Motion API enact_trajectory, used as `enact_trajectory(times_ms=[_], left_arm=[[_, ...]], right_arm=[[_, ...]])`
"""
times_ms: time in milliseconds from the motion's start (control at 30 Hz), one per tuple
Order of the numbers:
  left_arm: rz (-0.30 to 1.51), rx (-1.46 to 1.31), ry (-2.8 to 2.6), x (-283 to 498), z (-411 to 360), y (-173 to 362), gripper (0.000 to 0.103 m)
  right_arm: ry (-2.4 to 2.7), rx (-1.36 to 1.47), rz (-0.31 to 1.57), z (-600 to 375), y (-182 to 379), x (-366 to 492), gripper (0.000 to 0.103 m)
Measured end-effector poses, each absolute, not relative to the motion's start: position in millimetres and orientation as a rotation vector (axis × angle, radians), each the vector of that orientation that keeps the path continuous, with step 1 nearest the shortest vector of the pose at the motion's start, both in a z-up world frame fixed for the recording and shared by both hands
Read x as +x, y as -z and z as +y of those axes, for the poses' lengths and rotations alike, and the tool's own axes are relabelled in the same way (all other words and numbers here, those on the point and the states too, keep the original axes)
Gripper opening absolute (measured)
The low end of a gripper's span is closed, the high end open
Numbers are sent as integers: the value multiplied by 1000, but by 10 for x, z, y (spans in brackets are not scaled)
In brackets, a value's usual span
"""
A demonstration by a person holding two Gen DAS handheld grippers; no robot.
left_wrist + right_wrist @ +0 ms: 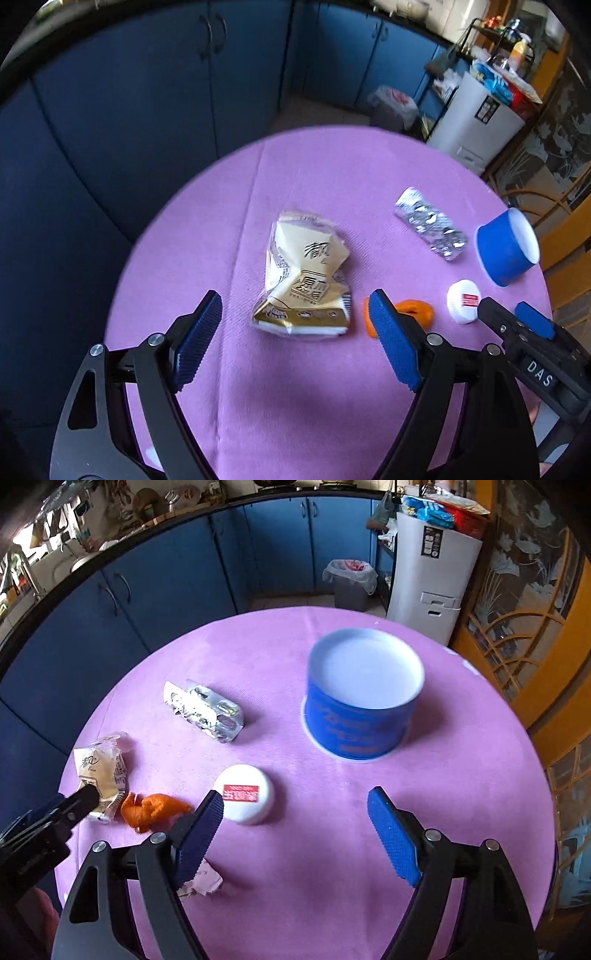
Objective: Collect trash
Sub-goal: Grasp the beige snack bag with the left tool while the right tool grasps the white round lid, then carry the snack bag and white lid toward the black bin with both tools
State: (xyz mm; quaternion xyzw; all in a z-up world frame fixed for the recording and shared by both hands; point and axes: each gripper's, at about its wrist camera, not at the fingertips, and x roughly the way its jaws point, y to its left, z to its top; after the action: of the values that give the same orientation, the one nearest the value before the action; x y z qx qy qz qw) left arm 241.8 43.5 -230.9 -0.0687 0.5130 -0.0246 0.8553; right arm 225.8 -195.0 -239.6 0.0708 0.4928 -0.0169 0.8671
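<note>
A crumpled cream-and-gold wrapper (306, 273) lies mid-table, just ahead of my open left gripper (295, 295), whose pads stand apart on either side of it without touching. Right of it lie an orange peel (415, 312), a white cap (463, 301), a foil blister pack (430, 223) and a blue paper cup (506, 251). My right gripper (295, 795) hovers open and empty over the purple cloth, with the white cap (245, 794) by its left pad and the blue cup (362, 716) beyond. A crumpled paper scrap (205, 880) lies under its left finger.
The round table (332, 886) wears a purple cloth, and its edge curves close on all sides. A lined grey bin (351, 583) stands on the floor beyond, beside a white appliance (432, 572). Blue cabinets (147, 110) run behind. The two grippers sit close, side by side.
</note>
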Motion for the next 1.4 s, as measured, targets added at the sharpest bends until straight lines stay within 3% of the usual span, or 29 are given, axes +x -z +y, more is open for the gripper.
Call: enact_trajectory(times_ms=[267,300,367,400,467,533,700,967,1400], left_arm=[[1078,-88,10,2584,371,2436,81],[1074,-85,5,2586,367,2438,81],[1058,-66,-19,2576,379,2452,73],[1048,-47,-32,2568,363,2462,67],[1033,-31,-36,2562,385,2466,52],[1039,-47,-31,2554,417,2453,42],[1048,-72,-47,2532,461,2395,32],[1026,-85,-36,2375,399,2201,32],[969,32,89,2111,-480,1933,32]], right_arm=[[35,83,1044,-1729,2506,2372,77],[31,76,1050,-1699,2525,2370,67],[47,46,1041,-1658,2535,2355,62],[37,42,1034,-1645,2526,2342,51],[19,40,1024,-1633,2502,2317,39],[13,45,1030,-1629,2499,2285,39],[21,63,1007,-1706,2398,2185,39],[33,88,961,-1891,2169,2027,39],[90,167,905,-2454,1973,1608,39]])
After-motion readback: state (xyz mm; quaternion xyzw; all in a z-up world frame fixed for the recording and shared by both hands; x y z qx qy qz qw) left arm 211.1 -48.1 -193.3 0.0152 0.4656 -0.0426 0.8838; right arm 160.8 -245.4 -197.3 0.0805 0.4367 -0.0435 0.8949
